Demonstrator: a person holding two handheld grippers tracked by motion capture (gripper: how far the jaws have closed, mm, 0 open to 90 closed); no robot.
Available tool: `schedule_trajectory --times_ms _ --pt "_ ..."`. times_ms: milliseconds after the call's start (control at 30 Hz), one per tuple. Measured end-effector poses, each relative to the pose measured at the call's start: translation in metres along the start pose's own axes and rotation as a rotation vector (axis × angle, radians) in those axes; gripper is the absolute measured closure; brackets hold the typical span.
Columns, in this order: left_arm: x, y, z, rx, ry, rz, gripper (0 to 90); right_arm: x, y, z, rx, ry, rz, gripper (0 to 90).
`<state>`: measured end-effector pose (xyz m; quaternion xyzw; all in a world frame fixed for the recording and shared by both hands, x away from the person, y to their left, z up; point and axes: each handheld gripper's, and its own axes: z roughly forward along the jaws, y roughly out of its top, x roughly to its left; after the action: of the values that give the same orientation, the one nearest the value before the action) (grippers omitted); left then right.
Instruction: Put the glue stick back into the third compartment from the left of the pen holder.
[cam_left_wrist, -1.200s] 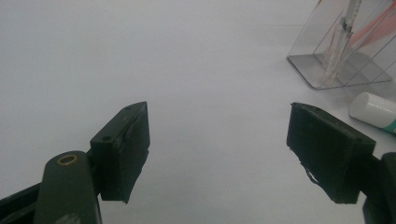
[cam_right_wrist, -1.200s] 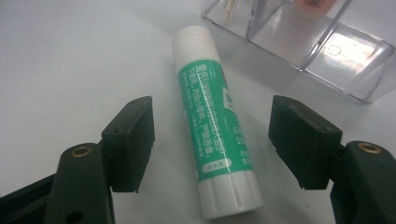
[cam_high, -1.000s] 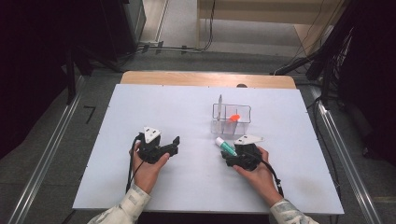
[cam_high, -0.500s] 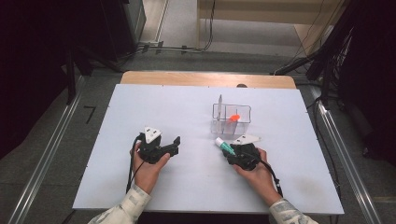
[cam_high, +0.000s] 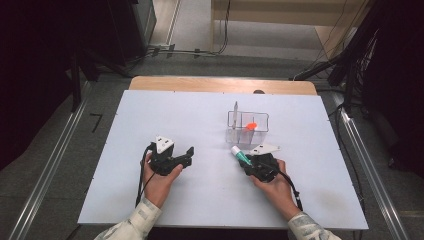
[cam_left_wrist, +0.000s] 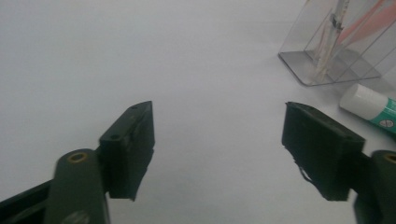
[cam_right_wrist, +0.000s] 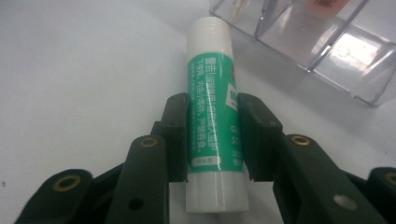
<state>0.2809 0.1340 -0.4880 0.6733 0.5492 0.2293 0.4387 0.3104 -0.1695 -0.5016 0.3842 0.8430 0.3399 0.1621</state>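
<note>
Two black jaws of the right gripper clamp a green-and-white glue stick just beside a clear plastic organiser; the left gripper gapes wide, empty, over the white table.

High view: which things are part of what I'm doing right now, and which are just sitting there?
In play:
- glue stick, clamped in the right gripper
- clear organizer just ahead of it, probably its destination

Idle:
- left gripper, open over bare table
- pen and orange item in the organizer

We see a glossy plastic glue stick, a clear shiny plastic organizer, matt white counter, wood edge at 12 o'clock.
</note>
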Motion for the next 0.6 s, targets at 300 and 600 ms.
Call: schedule_trajectory --times_ms 300,600 --pt "-0.008 0.002 -0.006 -0.01 -0.046 0.067 77.4 0.008 0.008 -0.01 -0.063 0.044 0.006 63.5" --pt "-0.024 0.005 0.003 0.018 -0.137 0.091 90.0 0.027 0.026 -0.019 -0.145 0.106 -0.01 63.5"
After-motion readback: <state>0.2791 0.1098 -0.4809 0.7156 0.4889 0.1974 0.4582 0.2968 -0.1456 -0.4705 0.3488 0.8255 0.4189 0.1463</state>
